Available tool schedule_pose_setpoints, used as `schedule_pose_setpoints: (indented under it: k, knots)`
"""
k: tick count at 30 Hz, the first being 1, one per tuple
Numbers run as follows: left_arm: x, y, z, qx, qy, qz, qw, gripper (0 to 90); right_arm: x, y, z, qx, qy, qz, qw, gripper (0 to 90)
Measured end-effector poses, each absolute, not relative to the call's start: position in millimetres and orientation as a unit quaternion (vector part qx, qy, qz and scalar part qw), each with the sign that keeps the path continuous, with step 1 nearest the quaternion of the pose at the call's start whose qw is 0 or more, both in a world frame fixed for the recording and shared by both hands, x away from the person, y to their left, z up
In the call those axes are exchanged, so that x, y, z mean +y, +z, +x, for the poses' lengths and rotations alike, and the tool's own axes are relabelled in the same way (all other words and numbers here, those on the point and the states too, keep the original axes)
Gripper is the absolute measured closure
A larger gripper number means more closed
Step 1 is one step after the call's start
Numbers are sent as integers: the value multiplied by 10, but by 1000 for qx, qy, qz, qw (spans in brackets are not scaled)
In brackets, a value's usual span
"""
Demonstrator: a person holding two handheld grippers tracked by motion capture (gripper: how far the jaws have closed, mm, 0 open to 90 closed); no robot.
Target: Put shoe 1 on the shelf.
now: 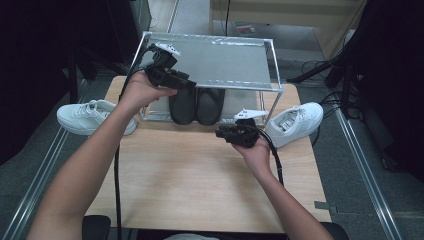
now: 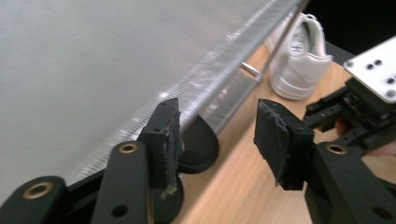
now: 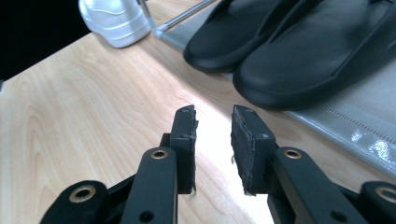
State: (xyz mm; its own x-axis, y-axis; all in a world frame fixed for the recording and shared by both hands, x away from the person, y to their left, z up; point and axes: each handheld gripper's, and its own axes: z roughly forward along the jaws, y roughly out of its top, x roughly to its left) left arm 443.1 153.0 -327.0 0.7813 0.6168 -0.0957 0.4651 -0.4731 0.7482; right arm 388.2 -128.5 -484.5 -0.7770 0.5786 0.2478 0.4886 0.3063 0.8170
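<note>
A wooden table carries a metal shoe rack and 2 white sneakers.

blk slippers | pair, side by side | rack's lower shelf

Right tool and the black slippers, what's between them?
Bare tabletop lies between the open right tool and the black slippers on the rack's lower shelf, per the right gripper view.

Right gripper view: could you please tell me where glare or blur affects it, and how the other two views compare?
Right gripper view: a bright glare patch on the table between the jaws, slippers fairly sharp. Left gripper view: the shelf top is washed out pale, the sneaker soft. High view: evenly lit table, dark surroundings, slightly grainy.
</note>
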Motion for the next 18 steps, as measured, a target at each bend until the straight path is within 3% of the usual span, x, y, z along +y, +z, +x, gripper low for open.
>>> schedule_pose_setpoints:
  k: [3, 7, 18]
  knots:
    - [1540, -3284, 4356, 315, 85, 851, 410, 482, -1326, -4811, 3839, 810, 490, 319, 39, 744]
    - [1570, -3348, 4268, 313, 75, 847, 424, 465, -1362, -4788, 3760, 811, 484, 321, 68, 677]
    - [1597, -3672, 4046, 312, 63, 848, 424, 432, -1433, -4732, 3620, 803, 507, 309, 58, 612]
